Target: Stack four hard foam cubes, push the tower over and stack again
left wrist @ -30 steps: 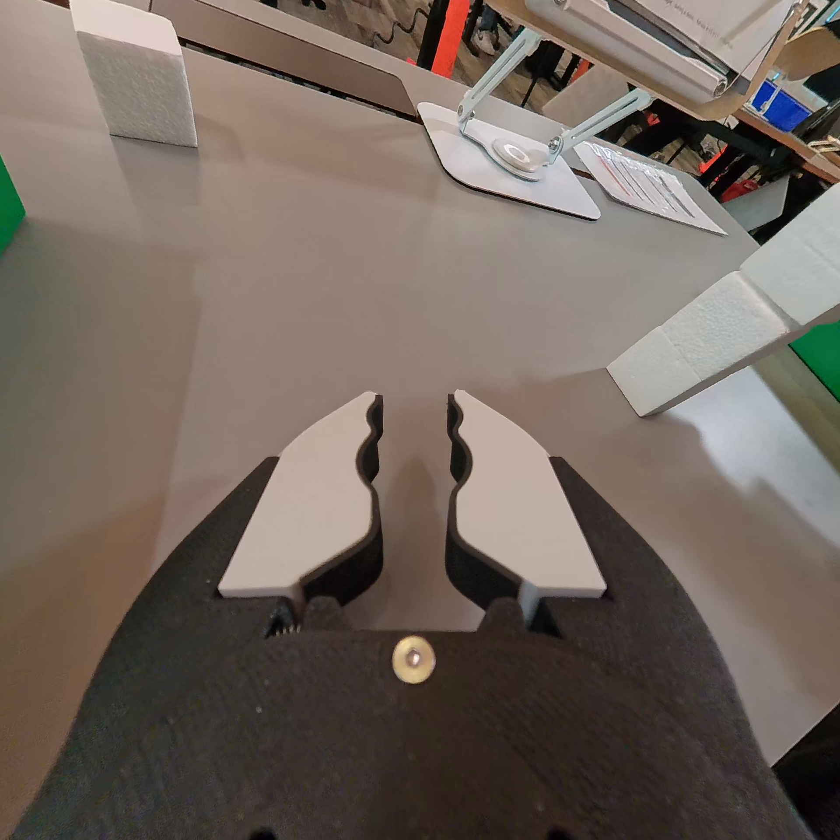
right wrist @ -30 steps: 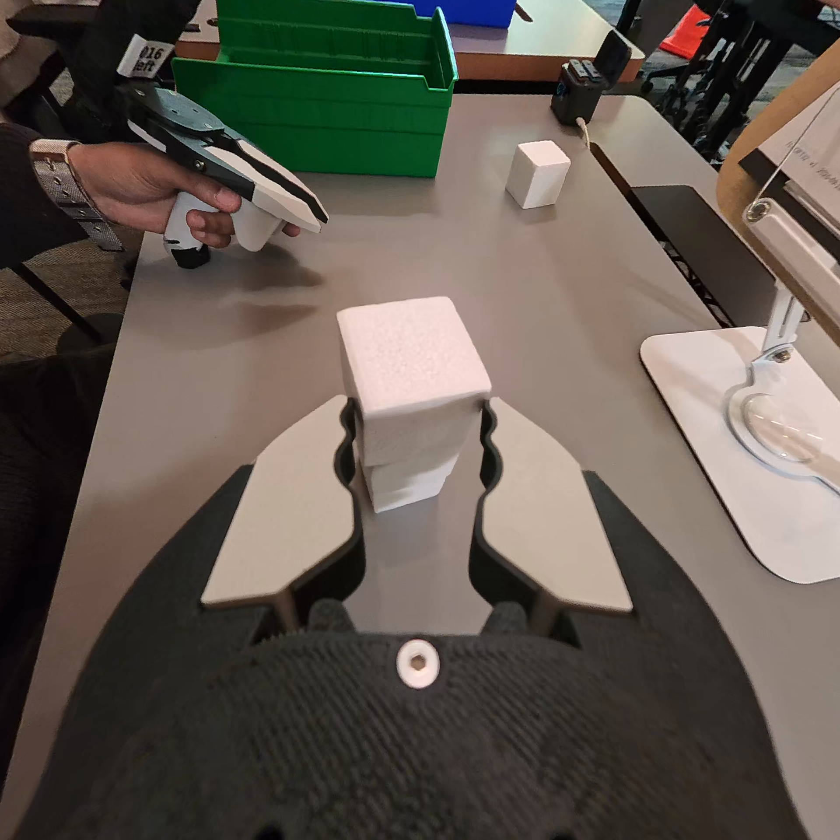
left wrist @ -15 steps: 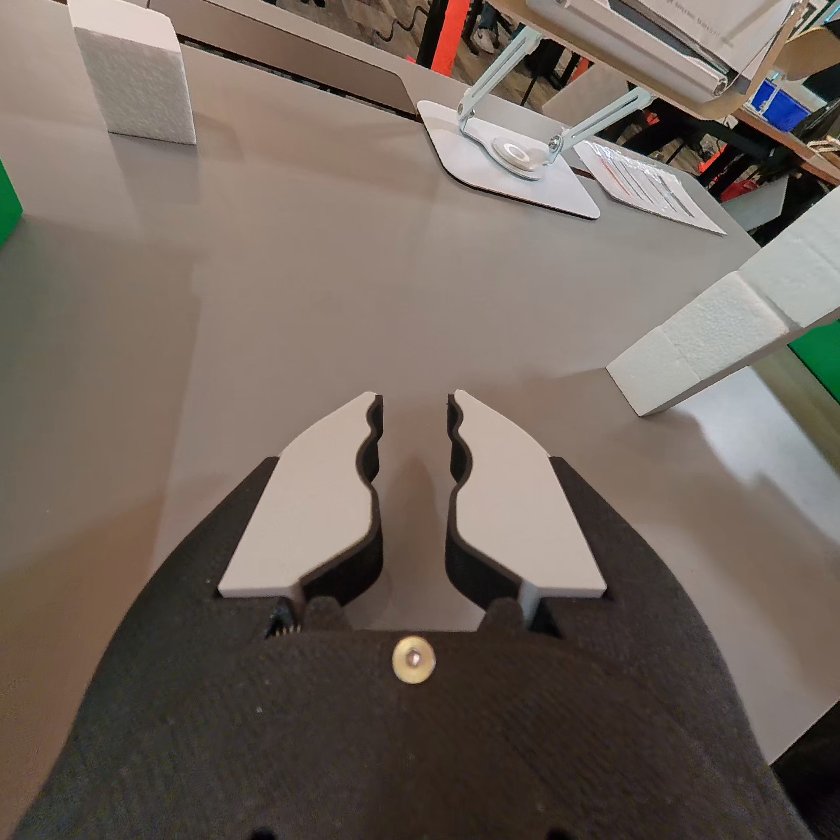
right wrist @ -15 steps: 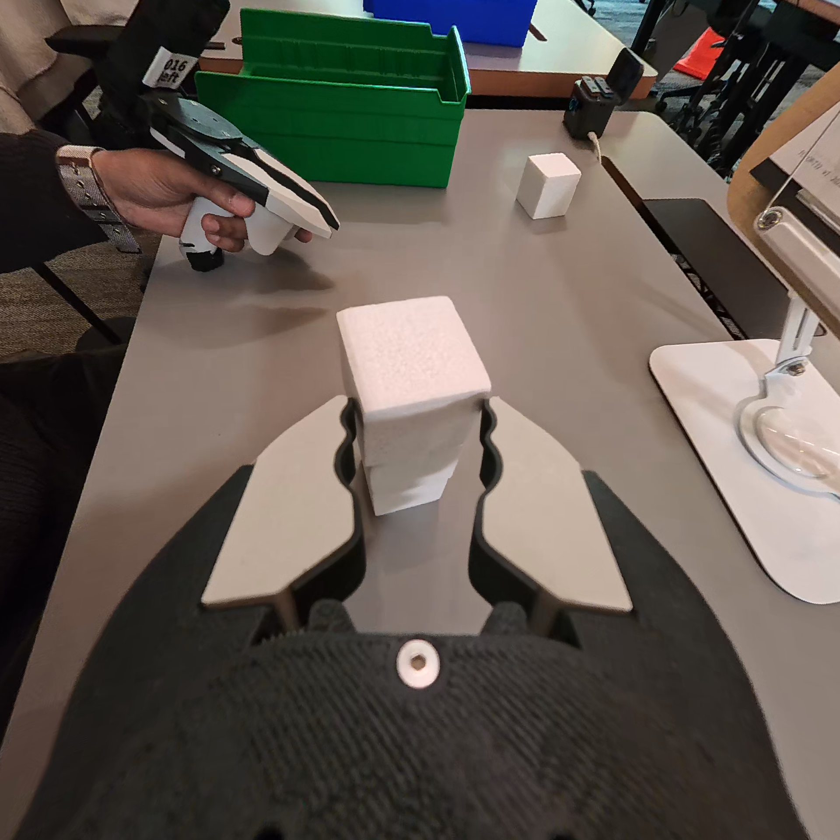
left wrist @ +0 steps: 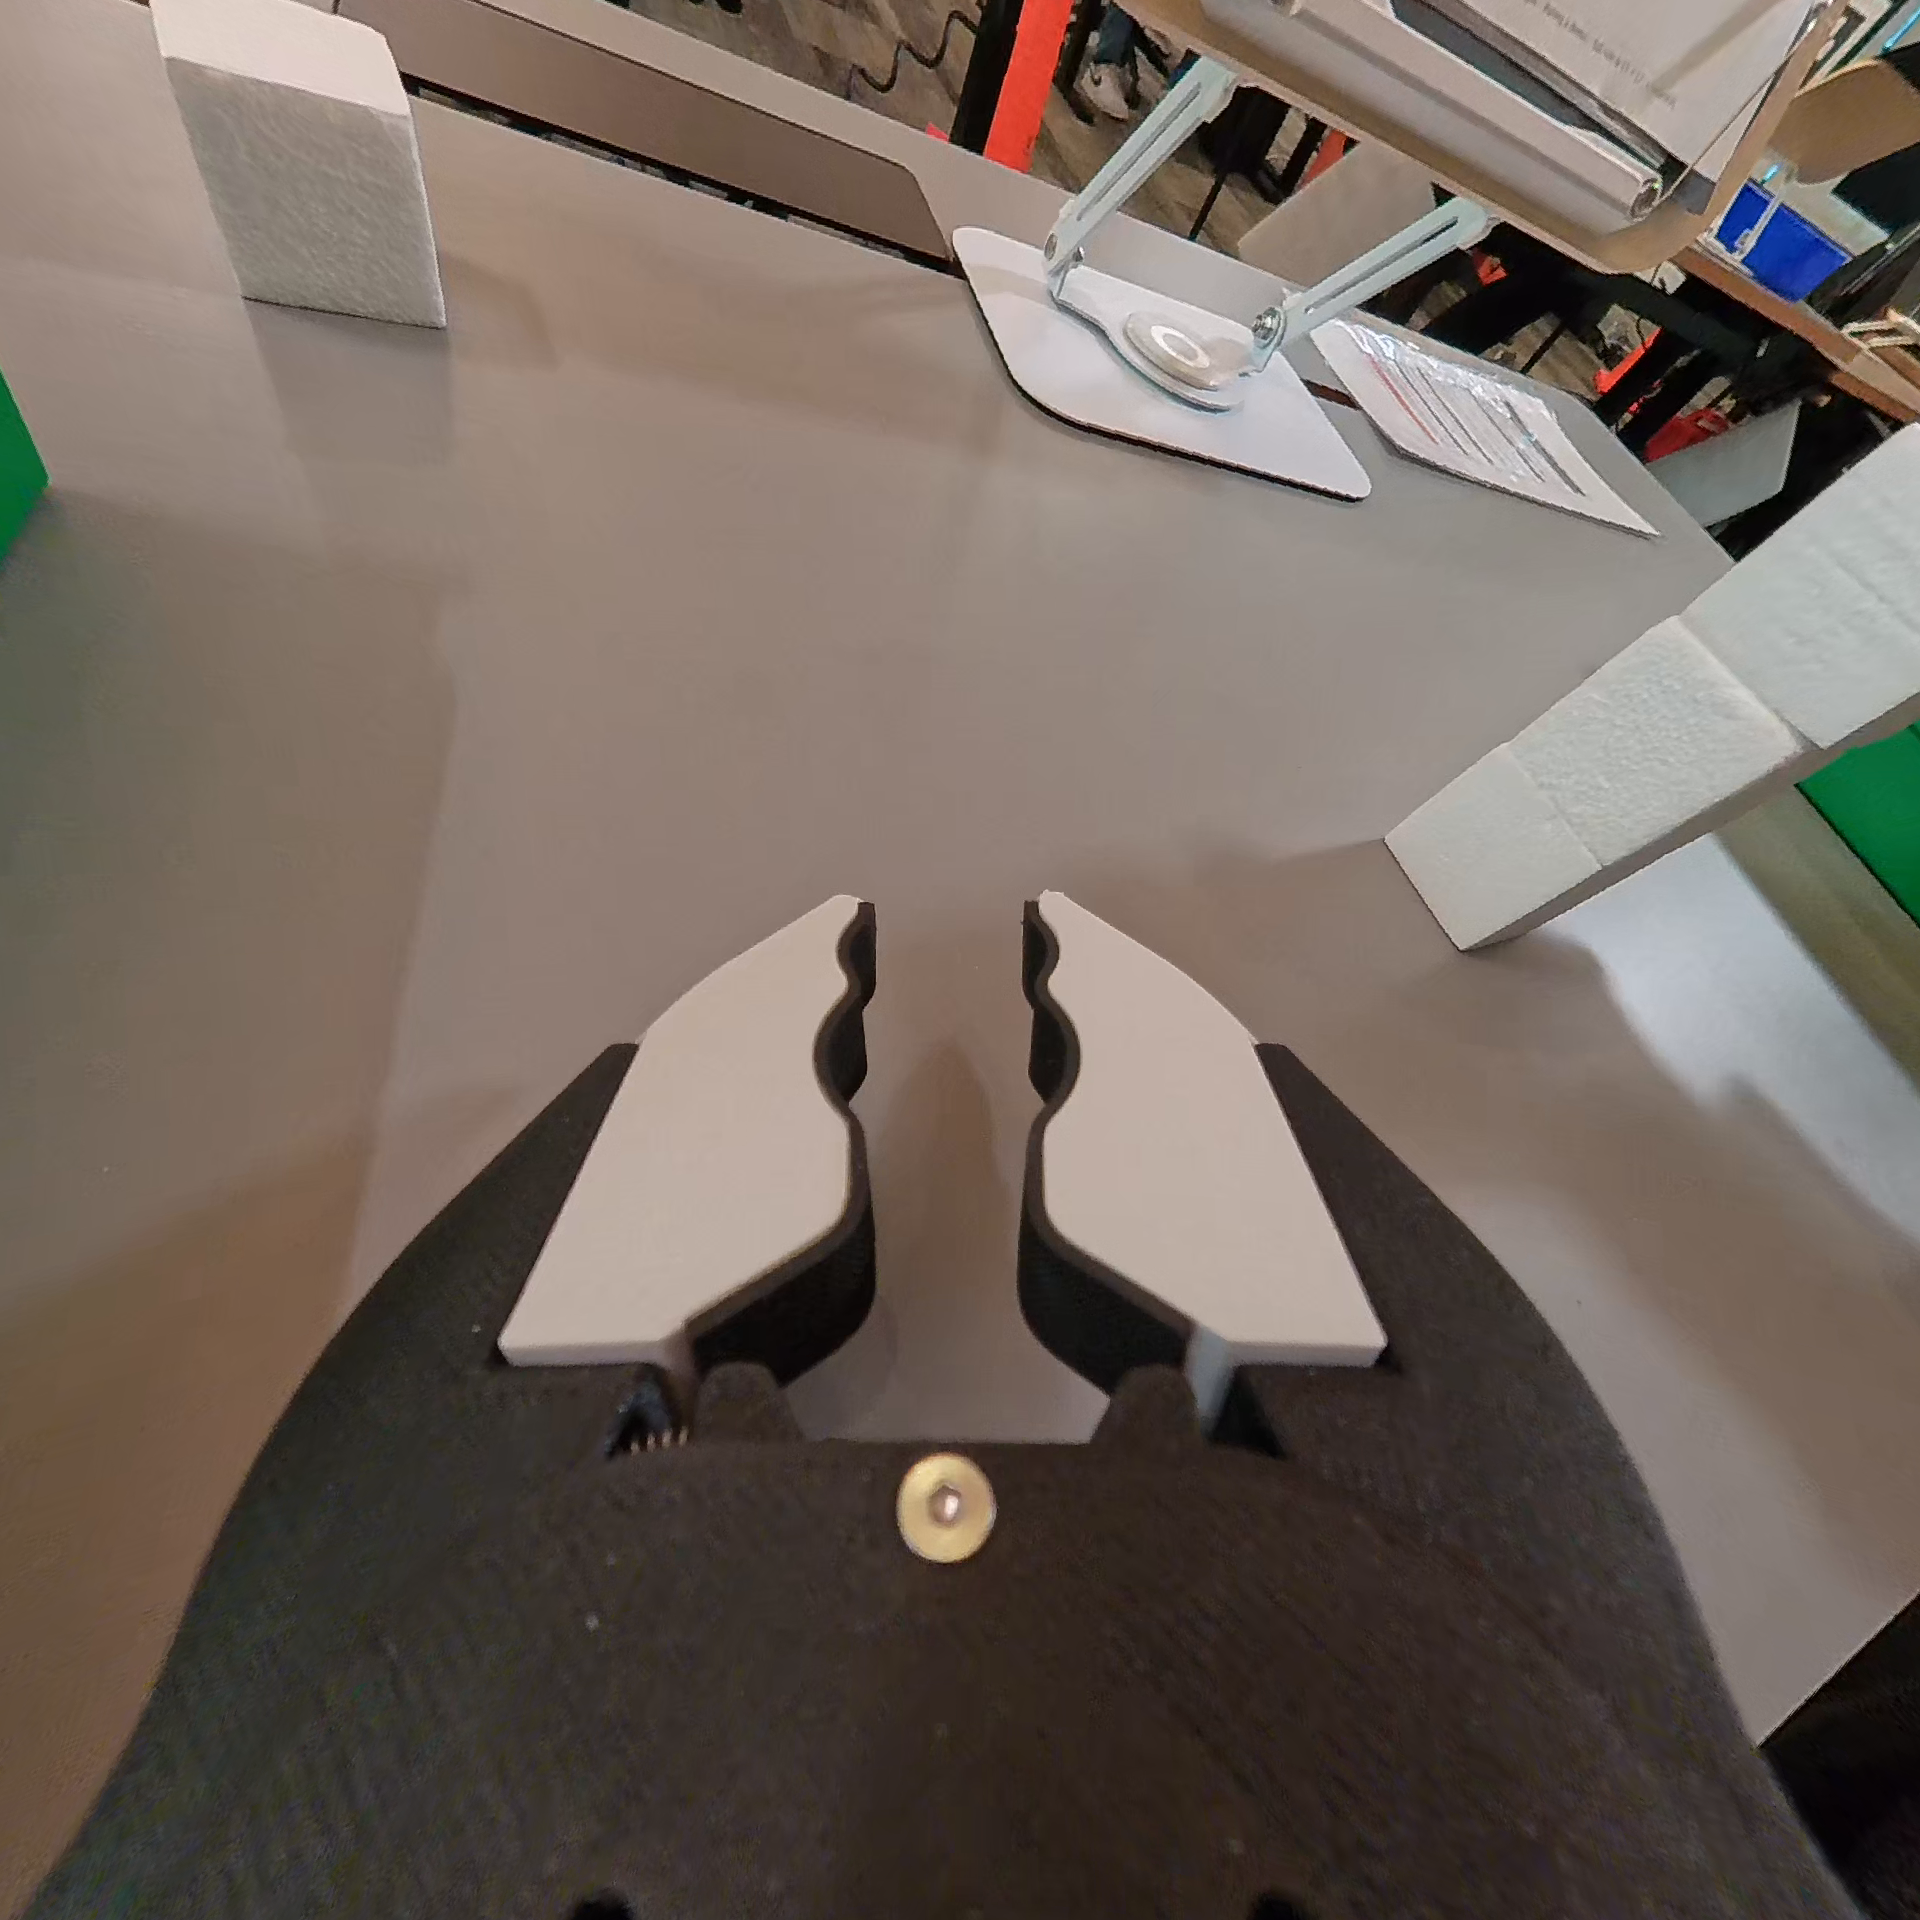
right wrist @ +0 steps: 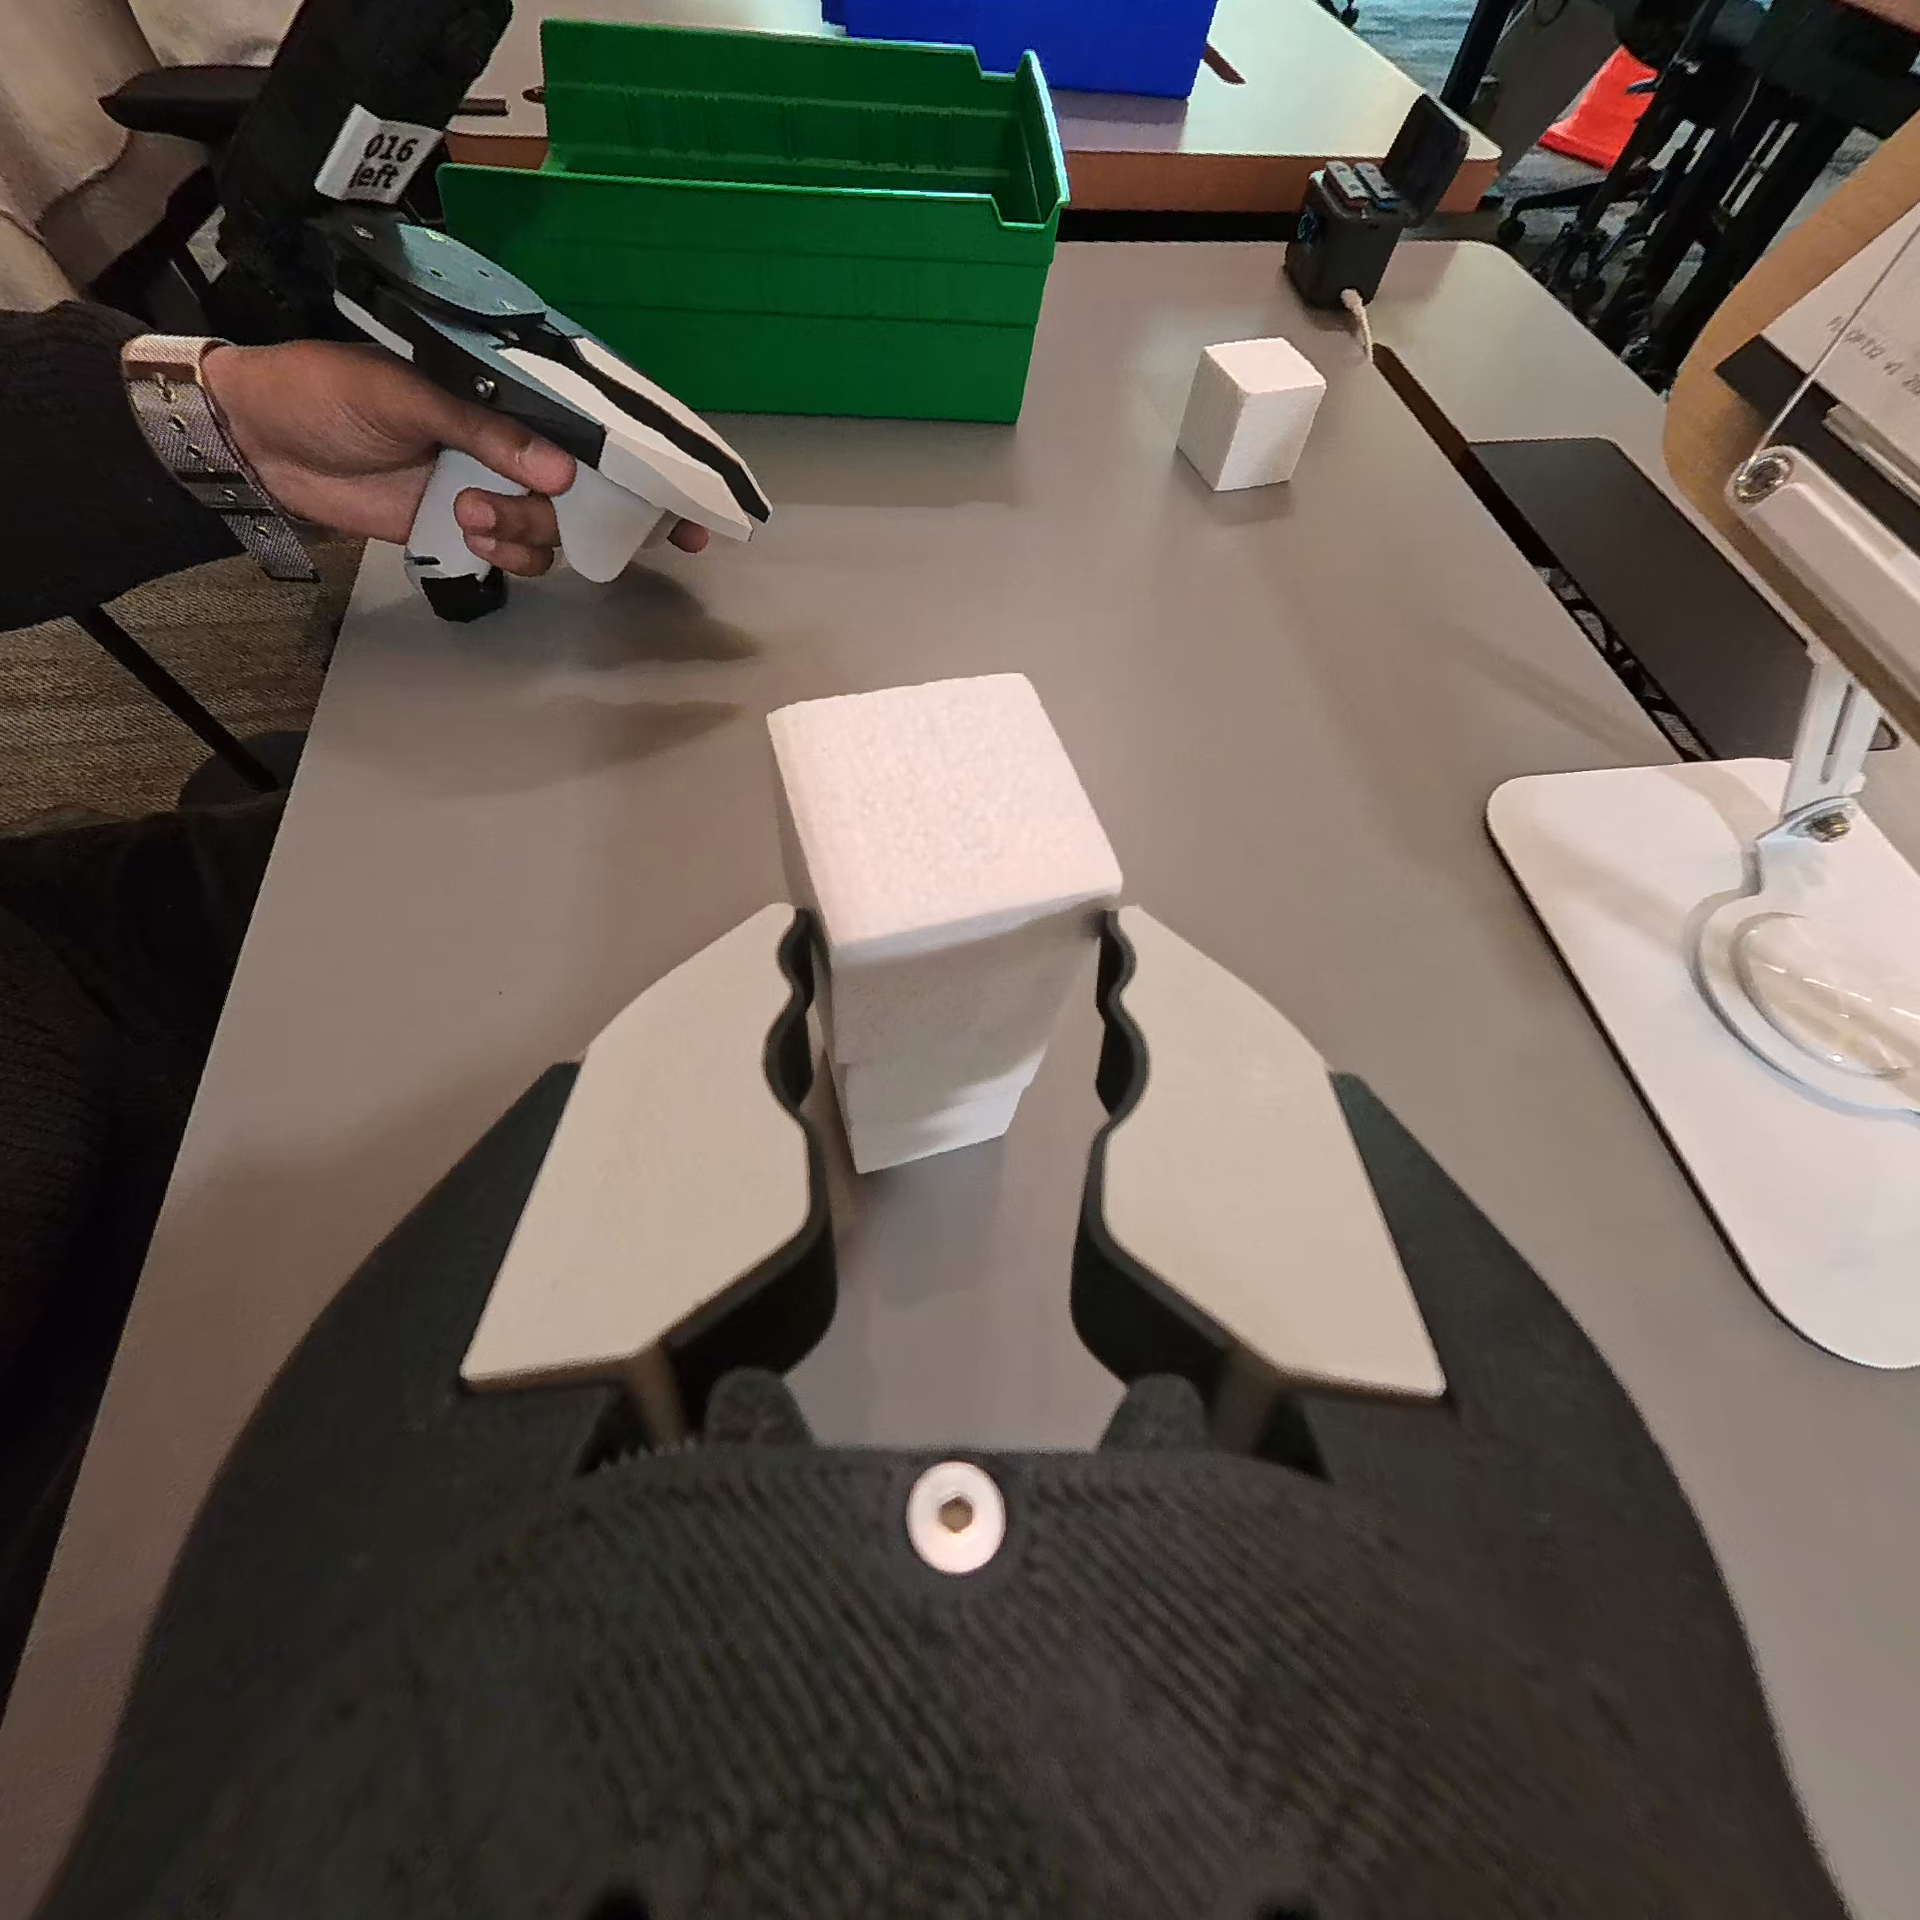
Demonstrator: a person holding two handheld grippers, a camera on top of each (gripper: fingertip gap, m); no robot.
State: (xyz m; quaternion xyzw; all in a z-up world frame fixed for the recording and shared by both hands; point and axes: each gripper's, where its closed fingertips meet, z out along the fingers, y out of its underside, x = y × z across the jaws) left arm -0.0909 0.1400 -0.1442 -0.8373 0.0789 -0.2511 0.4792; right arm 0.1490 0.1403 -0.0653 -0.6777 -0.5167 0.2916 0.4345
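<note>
My right gripper (right wrist: pixel 951 920) is shut on the top white foam cube (right wrist: pixel 935 800) of a stack standing on the grey table (right wrist: pixel 1247 675). Its fingertips press on the cube's two sides, and a lower cube (right wrist: pixel 925 1112) shows beneath it. In the left wrist view the stack (left wrist: pixel 1652 748) leans in from the right edge. My left gripper (left wrist: pixel 948 904) hovers low over bare table (left wrist: pixel 727 623), empty, its jaws a narrow gap apart. It also shows in the right wrist view (right wrist: pixel 743 509), held by a hand at the table's left side.
A single foam cube (right wrist: pixel 1252 416) sits far right; it also shows in the left wrist view (left wrist: pixel 301 177). A green bin (right wrist: pixel 769 249) stands at the far edge. A white stand base (right wrist: pixel 1704 997) lies right. A printed sheet (left wrist: pixel 1475 426) lies beside the base (left wrist: pixel 1164 384). My hands' fingertips stand some 25 centimeters from each other.
The right wrist view has drifted slightly, showing more of the green bin. Its grip on the top cube is unchanged. The left gripper has barely moved.
</note>
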